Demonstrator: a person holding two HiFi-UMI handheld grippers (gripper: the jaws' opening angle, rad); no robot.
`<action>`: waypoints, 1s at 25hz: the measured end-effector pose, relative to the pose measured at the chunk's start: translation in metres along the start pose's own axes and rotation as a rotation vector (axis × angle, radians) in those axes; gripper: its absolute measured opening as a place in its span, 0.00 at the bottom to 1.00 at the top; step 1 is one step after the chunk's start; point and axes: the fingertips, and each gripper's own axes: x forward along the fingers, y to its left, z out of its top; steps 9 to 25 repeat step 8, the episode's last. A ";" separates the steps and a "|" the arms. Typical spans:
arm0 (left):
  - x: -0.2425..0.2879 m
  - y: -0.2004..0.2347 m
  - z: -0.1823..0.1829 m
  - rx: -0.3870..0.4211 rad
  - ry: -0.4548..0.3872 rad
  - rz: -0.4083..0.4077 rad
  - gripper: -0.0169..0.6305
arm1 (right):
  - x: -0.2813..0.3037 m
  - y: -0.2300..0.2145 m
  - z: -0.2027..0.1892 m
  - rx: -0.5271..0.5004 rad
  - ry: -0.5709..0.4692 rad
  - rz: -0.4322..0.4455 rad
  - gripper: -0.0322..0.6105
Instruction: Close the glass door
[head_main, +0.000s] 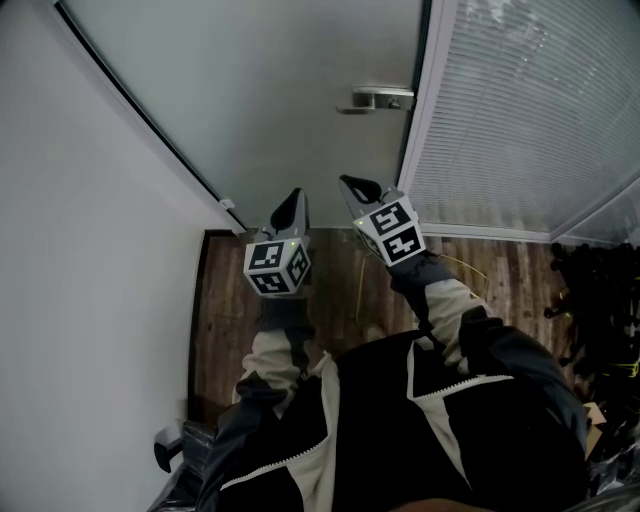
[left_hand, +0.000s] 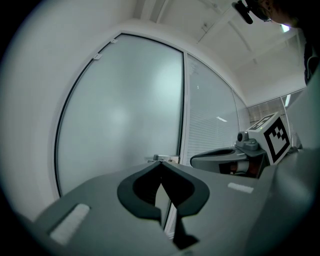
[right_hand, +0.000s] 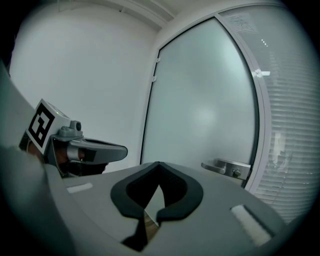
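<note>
Frosted glass door (head_main: 270, 90) fills 12 o'clock in the head view, standing upright. Its handle-side edge sits against the white frame (head_main: 428, 100); whether it is latched, can't tell. Metal lever handle (head_main: 375, 99) near that edge, at about 1 o'clock from the grippers. Left gripper (head_main: 297, 195) closed, tips together, nothing between them, pointing level at the door, short of the glass. Right gripper (head_main: 350, 183) just beside it at 3 o'clock, also closed and empty, aimed below the handle and clear of it. Slatted blinds (head_main: 530, 110) at 2 o'clock beyond the frame. Plain white wall (head_main: 90, 250) at 9 o'clock. Dark wood floor (head_main: 330, 300) underfoot.
</note>
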 end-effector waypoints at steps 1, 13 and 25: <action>-0.001 -0.002 -0.002 -0.002 0.004 0.003 0.03 | -0.001 0.000 -0.001 0.002 -0.004 0.003 0.05; 0.004 -0.007 -0.001 0.028 0.033 -0.032 0.03 | -0.005 -0.004 0.000 0.035 -0.010 -0.029 0.05; 0.004 -0.007 -0.001 0.028 0.033 -0.032 0.03 | -0.005 -0.004 0.000 0.035 -0.010 -0.029 0.05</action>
